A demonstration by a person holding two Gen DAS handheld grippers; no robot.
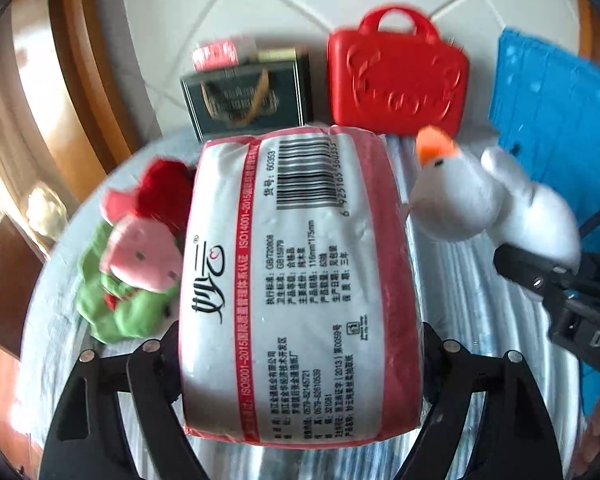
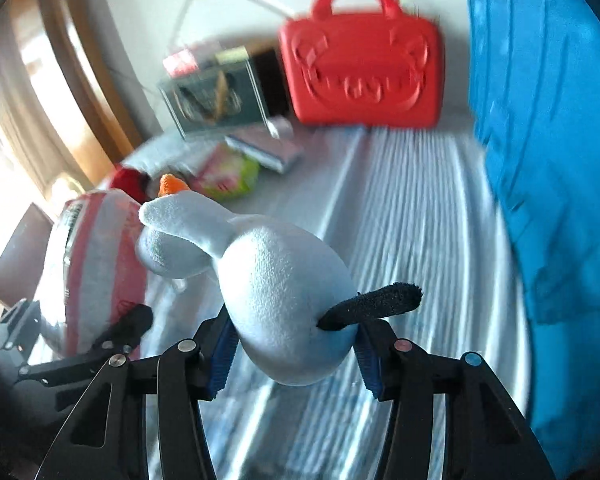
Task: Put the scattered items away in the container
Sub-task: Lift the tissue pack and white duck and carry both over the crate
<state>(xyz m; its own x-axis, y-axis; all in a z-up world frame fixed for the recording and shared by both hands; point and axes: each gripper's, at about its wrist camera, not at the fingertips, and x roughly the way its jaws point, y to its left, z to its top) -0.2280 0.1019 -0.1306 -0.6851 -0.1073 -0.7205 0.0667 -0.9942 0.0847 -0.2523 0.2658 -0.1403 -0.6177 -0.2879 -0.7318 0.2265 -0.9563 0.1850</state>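
My left gripper (image 1: 300, 364) is shut on a pink and white tissue pack (image 1: 300, 280), held above the table; the pack also shows at the left of the right wrist view (image 2: 92, 268). My right gripper (image 2: 296, 344) is shut on a white plush bird (image 2: 276, 292) with an orange beak and a black tail; the bird also shows in the left wrist view (image 1: 496, 204). A blue container (image 1: 556, 128) stands at the right, also seen in the right wrist view (image 2: 548, 160). A pink and green plush toy (image 1: 136, 268) lies left of the pack.
A red plastic toy handbag (image 1: 396, 80) and a dark gift box (image 1: 248, 96) stand at the back on the white-grey striped table cover (image 2: 412, 220). A small green-pink packet (image 2: 232, 172) and a flat booklet (image 2: 268, 148) lie near the box. Wooden furniture is at the left.
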